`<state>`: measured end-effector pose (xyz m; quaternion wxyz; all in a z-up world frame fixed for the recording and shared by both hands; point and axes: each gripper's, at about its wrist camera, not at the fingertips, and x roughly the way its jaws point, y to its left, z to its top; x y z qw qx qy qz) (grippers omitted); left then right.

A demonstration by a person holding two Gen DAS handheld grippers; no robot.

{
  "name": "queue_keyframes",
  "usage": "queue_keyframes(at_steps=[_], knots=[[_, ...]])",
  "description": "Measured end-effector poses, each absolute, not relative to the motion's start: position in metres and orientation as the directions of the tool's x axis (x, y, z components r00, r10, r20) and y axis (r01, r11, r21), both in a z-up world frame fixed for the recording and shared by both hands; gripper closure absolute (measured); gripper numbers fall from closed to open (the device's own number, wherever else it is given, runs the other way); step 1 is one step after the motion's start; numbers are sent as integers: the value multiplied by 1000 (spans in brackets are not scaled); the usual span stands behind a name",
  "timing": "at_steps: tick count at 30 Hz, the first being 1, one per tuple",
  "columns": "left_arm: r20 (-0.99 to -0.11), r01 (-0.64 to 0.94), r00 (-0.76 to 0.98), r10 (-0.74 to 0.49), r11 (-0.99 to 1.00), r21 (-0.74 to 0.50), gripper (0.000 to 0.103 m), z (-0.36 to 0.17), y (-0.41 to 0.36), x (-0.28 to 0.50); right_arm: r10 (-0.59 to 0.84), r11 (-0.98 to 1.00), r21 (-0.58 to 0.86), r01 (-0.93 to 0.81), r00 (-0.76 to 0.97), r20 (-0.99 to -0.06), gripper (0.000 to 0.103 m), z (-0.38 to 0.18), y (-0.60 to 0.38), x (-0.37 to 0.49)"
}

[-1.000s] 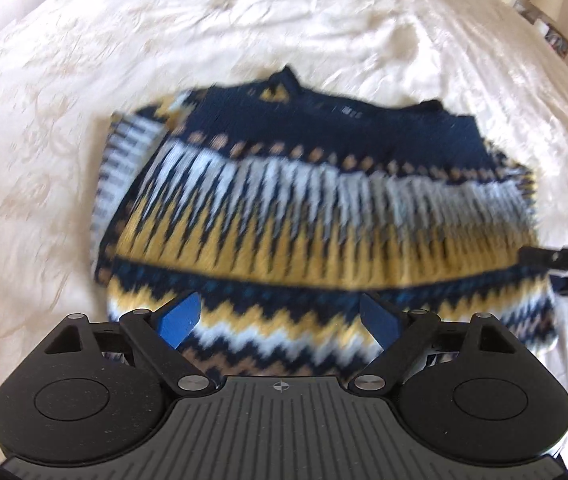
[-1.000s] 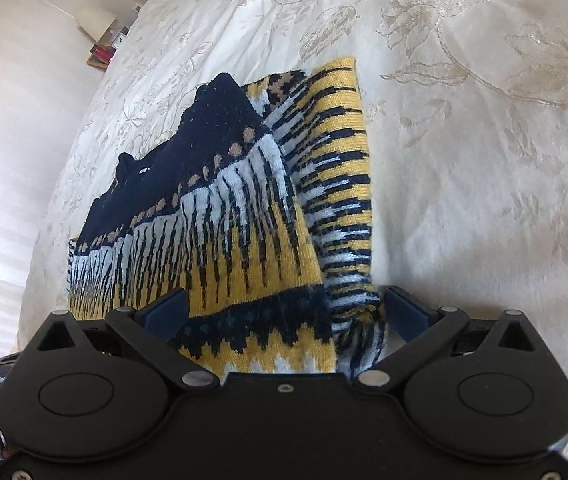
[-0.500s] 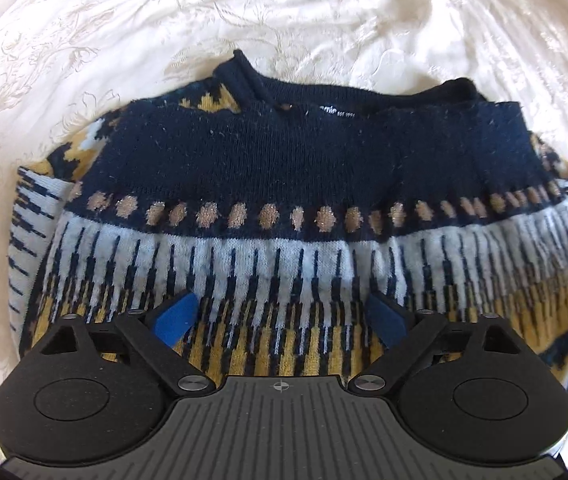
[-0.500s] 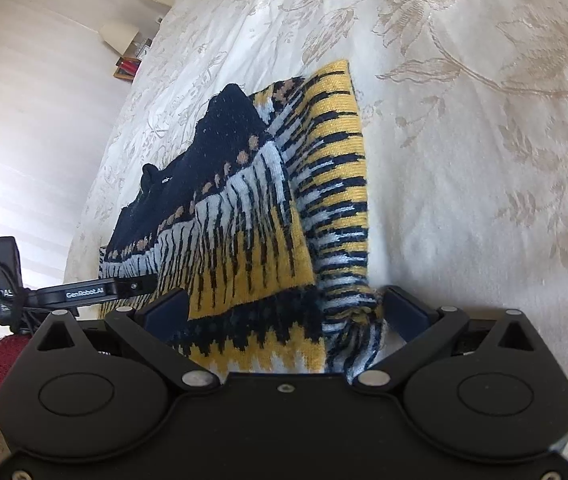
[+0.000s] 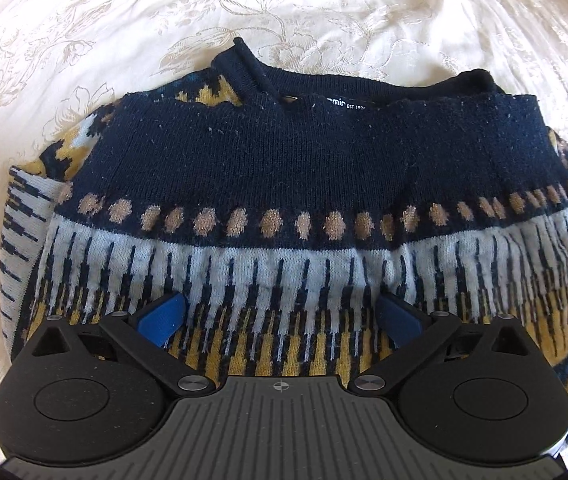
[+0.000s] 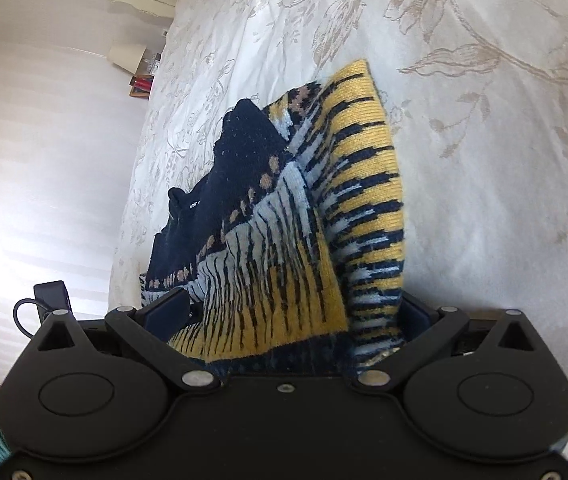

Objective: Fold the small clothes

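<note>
Left wrist view: patterned sweater (image 5: 284,184) fills centre of frame, lying folded on cream floral bedspread (image 5: 84,32), navy collar toward top edge. Left gripper (image 5: 280,316) points down at it, jaws opening, near full spread; blue pads (image 5: 162,316) sit over white-and-yellow band, nothing pinched. Right wrist view: right gripper (image 6: 284,316) at bottom centre, jaws wide, bunched sweater edge (image 6: 292,280) between fingers (pad contact hidden, grip cannot be told). Bedside lamp (image 6: 126,56) upper left.
</note>
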<state>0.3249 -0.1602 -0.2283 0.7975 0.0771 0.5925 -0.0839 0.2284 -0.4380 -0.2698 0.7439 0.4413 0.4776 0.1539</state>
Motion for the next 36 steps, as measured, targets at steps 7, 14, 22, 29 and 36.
queue_keyframes(at_steps=[7, 14, 22, 29, 36], knots=[[-957, 229, 278, -88, 973, -23, 1, -220, -148, 323, 566, 685, 695, 218, 440, -697, 65, -258, -418, 238], [-932, 146, 336, -137, 985, -92, 23, -179, -99, 298, 475, 789, 594, 159, 457, -752, 67, -215, -389, 237], [-929, 43, 350, -121, 993, -113, 23, -151, -6, 250, 383, 848, 502, 172, 457, -803, 67, -166, -340, 248], [-938, -23, 320, -135, 988, -150, 23, -146, 72, 222, 345, 890, 440, 117, 457, -820, 68, -134, -278, 262], [-941, 2, 300, -158, 986, -165, 23, -144, 124, 207, 341, 912, 405, 62, 433, -834, 69, -130, -202, 286]])
